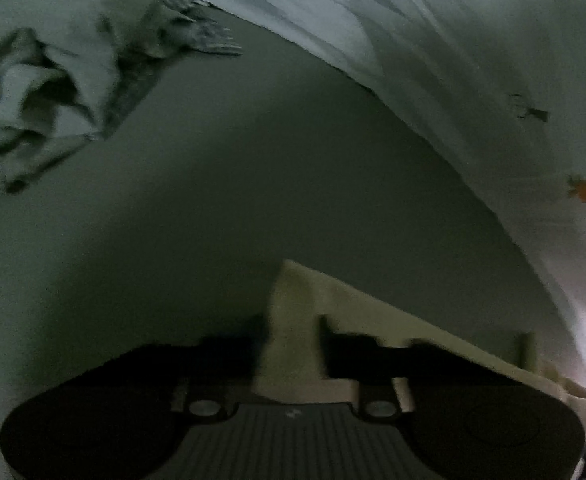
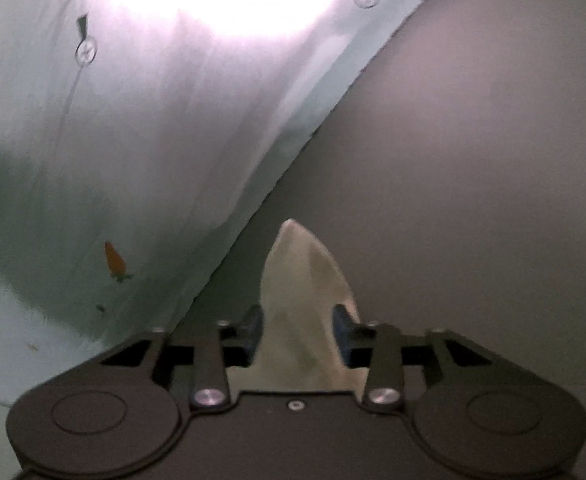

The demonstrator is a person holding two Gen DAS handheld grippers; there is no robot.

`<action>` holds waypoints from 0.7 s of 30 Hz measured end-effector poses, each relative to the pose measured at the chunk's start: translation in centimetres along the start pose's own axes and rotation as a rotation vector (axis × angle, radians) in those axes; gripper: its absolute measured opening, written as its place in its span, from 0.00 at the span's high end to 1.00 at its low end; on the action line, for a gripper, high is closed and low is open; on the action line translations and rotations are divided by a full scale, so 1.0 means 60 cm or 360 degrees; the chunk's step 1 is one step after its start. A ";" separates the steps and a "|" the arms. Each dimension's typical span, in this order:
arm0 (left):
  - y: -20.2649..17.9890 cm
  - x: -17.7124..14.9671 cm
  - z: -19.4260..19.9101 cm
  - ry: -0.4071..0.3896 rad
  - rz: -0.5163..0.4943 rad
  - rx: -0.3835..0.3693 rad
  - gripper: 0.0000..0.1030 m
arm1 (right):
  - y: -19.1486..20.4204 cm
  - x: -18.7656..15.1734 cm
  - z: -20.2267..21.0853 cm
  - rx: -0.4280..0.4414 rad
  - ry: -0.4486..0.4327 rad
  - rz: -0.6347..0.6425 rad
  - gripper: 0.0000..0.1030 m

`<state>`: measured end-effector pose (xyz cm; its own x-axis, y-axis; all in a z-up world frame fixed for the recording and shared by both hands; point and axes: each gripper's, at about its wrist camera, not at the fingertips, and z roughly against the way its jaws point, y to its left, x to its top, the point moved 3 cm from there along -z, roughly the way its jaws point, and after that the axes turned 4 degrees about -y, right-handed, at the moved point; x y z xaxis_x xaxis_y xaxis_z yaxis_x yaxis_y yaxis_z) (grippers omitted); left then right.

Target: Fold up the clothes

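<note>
A pale shirt with small carrot prints and buttons [image 1: 473,64] hangs lifted over the grey table, filling the right of the left wrist view. My left gripper [image 1: 293,344] is shut on a cream corner of this shirt [image 1: 313,304]. In the right wrist view the same shirt [image 2: 133,140] spreads across the left, lit from behind. My right gripper [image 2: 297,332] is shut on another cream corner of it [image 2: 301,280], which sticks up between the blue-padded fingers [image 2: 253,328].
A crumpled pale garment [image 1: 53,92] lies on the grey table [image 1: 233,180] at the upper left of the left wrist view. The grey table surface [image 2: 473,160] fills the right of the right wrist view.
</note>
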<state>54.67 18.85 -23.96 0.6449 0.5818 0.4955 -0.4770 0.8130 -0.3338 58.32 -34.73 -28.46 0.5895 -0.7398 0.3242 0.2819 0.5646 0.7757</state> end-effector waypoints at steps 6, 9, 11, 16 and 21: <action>0.033 0.007 0.006 -0.0009 0.0176 -0.0093 1.00 | 0.029 0.005 -0.029 -0.0118 -0.0042 0.0210 0.92; 0.040 0.021 0.033 -0.0046 0.0321 -0.0197 1.00 | 0.044 0.014 -0.022 0.0012 -0.0042 0.0150 0.93; 0.048 0.032 0.057 -0.0089 0.0443 -0.0300 1.00 | 0.044 0.022 -0.018 0.0138 -0.0025 0.0038 0.93; 0.072 0.042 0.076 -0.0181 0.0476 -0.0217 1.00 | 0.034 0.018 -0.040 0.0019 0.0039 0.0133 0.92; 0.094 0.034 0.061 -0.0170 0.0532 -0.0160 1.00 | 0.036 0.001 -0.059 -0.0101 0.0062 0.0248 0.68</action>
<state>51.13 24.55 -21.88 0.3949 0.8146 0.4249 -0.5862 0.5795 -0.5662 61.63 -32.28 -28.66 0.6582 -0.6277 0.4156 0.2315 0.6941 0.6817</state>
